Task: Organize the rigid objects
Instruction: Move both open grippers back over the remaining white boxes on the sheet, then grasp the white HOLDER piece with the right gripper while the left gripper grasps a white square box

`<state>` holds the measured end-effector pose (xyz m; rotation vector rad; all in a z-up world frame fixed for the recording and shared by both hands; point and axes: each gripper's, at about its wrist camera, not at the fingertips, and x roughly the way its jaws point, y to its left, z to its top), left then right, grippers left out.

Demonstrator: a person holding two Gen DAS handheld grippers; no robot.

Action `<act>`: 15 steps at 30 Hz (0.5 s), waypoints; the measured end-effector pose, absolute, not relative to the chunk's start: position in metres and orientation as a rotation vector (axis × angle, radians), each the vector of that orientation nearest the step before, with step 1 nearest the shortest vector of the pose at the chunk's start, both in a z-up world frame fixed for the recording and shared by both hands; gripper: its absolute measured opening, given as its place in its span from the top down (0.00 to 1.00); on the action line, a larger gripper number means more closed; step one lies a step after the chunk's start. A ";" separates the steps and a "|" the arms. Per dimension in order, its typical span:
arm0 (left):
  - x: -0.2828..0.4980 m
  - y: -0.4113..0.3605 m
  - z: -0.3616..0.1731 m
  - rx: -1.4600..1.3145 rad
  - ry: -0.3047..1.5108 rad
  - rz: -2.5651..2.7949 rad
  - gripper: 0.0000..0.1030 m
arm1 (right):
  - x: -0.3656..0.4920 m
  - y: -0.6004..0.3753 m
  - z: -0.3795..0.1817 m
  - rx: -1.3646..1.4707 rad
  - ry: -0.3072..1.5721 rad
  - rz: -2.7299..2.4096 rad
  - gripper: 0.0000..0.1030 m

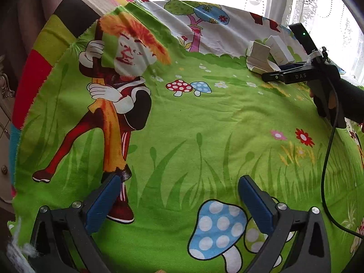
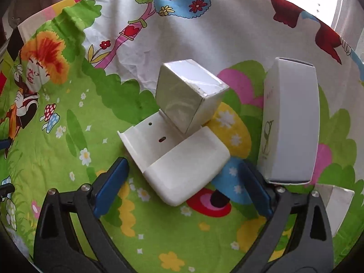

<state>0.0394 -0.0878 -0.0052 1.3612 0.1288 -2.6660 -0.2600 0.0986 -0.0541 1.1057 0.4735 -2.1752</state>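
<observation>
In the right wrist view, my right gripper is open, its blue pads either side of the near end of a white plastic holder lying on the cartoon cloth. A white cube box rests tilted on the holder's far part. A tall white carton lies to the right, touching the right finger. In the left wrist view, my left gripper is open and empty above the green cloth. The boxes and the right gripper's body show far right.
The bright printed cloth covers the whole surface. Another white box corner sits at the right edge. A small black peg stands under the holder's near end. A cable hangs from the right gripper. Curtains and a window lie behind.
</observation>
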 end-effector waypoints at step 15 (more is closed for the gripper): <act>0.039 -0.091 -0.004 1.363 0.130 -2.669 0.00 | -0.188 0.115 -0.041 1.085 0.461 -2.076 0.32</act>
